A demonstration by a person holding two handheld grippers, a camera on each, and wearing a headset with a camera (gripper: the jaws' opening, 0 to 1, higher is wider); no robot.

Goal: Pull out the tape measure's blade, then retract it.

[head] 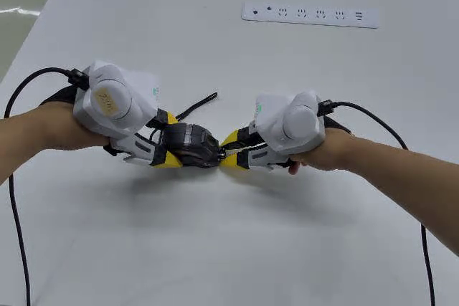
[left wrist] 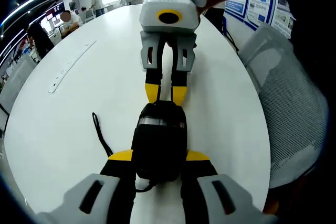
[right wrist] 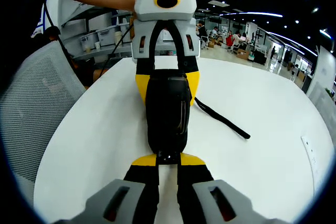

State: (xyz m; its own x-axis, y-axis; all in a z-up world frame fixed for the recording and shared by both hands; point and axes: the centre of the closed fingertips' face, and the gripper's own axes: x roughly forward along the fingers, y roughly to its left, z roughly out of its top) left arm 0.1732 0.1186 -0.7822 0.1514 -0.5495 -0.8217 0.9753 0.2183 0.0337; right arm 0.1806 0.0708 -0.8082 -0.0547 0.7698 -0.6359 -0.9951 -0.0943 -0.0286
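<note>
A white surface (head: 215,249) is seen from above, with a dark tape measure (head: 192,145) lying near its middle between two hand-held tools. Far left of the tape measure, a black cable (head: 14,198) is trailed across the surface to the rear of the left tool (head: 170,141), which is held in a bare hand (head: 61,128). The left tool's yellow-tipped jaws are closed against the two sides of the tape measure's case, so the case is gripped between them. A black wrist strap (head: 197,105) is laid loose and flat on the surface just behind the tape measure, running away from it.

Just right of the tape measure, the right tool (head: 229,150) is pointed straight at the left one, with the case between the two. Its jaws are drawn almost together, leaving a thin gap, and are pinched on a small dark tab at the case's front end. Whether this tab is the blade's hook cannot be told. The right tool is held by the other hand (head: 315,157), and a second cable (head: 387,130) is led off to the right of the tape measure.

Well beyond the tape measure and to its right, a white power strip (head: 310,14) is lying flat. In the left gripper view, a grey mesh chair (left wrist: 283,103) is shown beside the surface's edge, and a standing person (left wrist: 96,3) is seen far behind the tape measure.
</note>
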